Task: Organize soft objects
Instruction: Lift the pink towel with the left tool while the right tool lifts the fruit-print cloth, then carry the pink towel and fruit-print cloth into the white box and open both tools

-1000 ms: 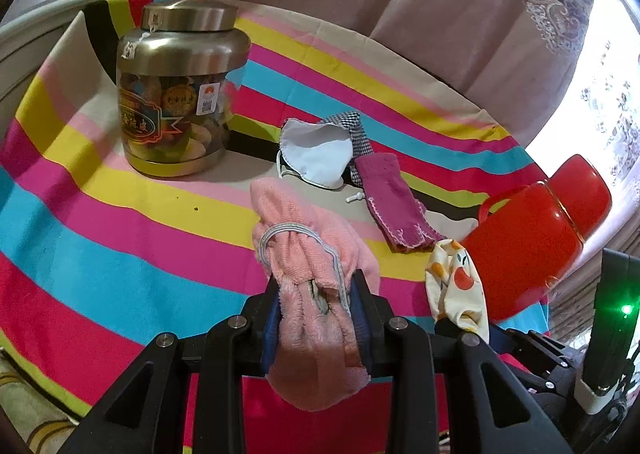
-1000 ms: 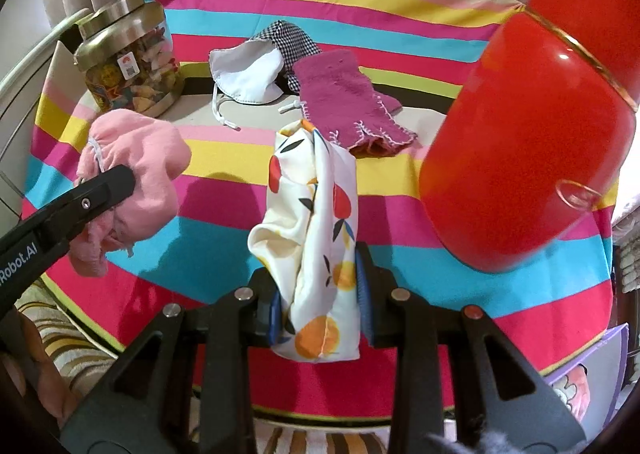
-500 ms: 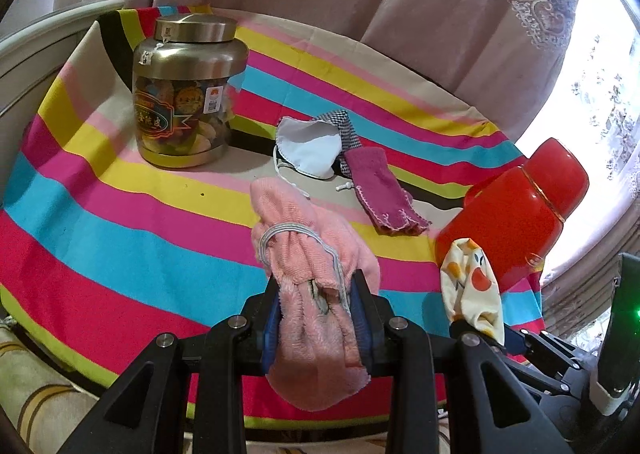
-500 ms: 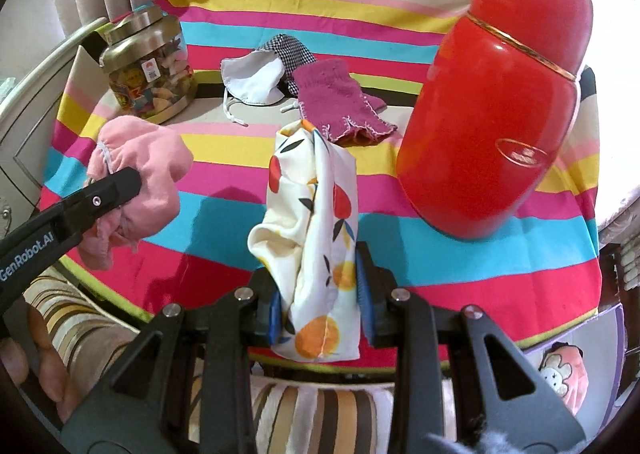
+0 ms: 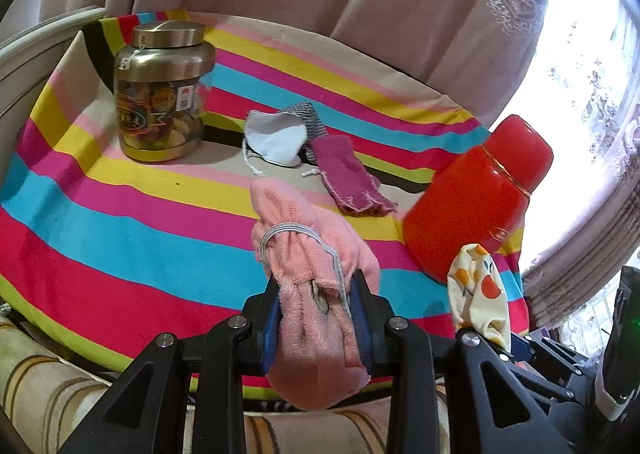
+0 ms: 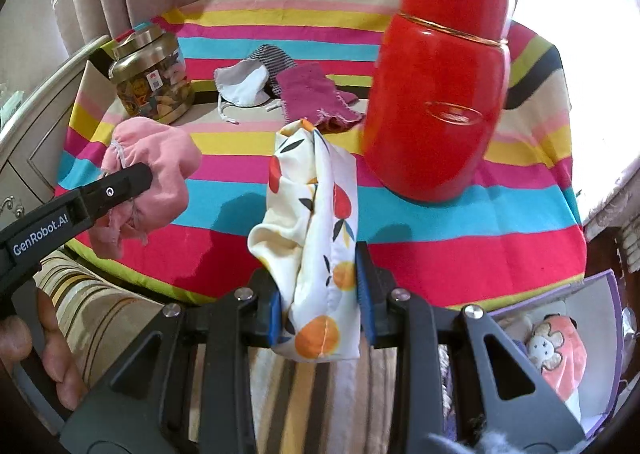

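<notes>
The pink cloth (image 5: 316, 294) is pinched between the pads of the left hand-held gripper (image 5: 316, 318), bunched, its long axis running along the fingers and its tail drooping below them, lifted off the striped desk (image 5: 120, 221) near the front edge. The fruit-print cloth (image 6: 320, 238) is clamped the same way in the right hand-held gripper (image 6: 320, 310), standing upright out of the jaws. Both grippers are level, side by side, pointing toward the desk's far side. Low on the right, past the desk edge, sits a purple-rimmed bin (image 6: 600, 294) holding a stuffed toy (image 6: 554, 350); I judge it the likely drop spot, and the right gripper is nearer. A magenta cloth (image 5: 348, 177) and white mask (image 5: 276, 137) lie beyond, between the jar (image 5: 160, 93) and red flask (image 5: 476, 197)
</notes>
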Demonstrator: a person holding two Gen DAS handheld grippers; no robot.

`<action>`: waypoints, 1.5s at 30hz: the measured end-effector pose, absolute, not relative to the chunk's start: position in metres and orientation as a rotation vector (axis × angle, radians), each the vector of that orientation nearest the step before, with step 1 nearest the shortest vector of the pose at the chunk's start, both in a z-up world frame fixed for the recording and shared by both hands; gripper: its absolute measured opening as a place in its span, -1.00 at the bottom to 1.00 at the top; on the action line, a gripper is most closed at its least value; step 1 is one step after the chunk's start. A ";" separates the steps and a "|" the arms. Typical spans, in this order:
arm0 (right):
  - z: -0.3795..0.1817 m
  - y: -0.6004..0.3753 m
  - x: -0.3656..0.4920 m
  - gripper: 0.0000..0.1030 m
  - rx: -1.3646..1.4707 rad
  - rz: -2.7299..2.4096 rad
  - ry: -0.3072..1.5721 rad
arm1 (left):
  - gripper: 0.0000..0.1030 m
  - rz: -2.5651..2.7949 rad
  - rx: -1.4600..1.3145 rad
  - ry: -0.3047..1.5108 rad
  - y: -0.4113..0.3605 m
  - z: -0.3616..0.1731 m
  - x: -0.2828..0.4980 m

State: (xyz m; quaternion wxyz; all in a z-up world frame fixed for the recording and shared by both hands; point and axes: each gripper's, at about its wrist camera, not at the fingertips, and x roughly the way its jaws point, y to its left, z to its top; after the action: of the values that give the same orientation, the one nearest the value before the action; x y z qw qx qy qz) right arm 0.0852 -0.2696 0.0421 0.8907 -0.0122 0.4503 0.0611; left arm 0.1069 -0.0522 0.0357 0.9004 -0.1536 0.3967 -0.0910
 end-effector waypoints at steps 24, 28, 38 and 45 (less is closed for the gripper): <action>0.055 -0.356 0.017 -0.33 0.027 -0.035 0.917 | -0.37 -0.359 -0.287 0.857 -0.110 0.050 0.079; 0.059 -0.370 0.009 -0.33 0.031 -0.064 0.908 | -0.37 -0.399 -0.278 0.868 -0.126 0.052 0.072; 0.061 -0.411 -0.012 -0.33 0.052 -0.142 0.903 | -0.37 -0.510 -0.228 0.884 -0.172 0.058 0.055; 0.058 -0.453 -0.032 -0.33 0.084 -0.230 0.911 | -0.37 -0.579 -0.204 0.899 -0.199 0.061 0.045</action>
State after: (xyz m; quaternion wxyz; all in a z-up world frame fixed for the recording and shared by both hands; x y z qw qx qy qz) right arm -0.0325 -0.4529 0.0578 0.8909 0.0404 0.4386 -0.1106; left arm 0.0446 -0.1991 0.0605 0.8555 -0.0972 0.4274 -0.2756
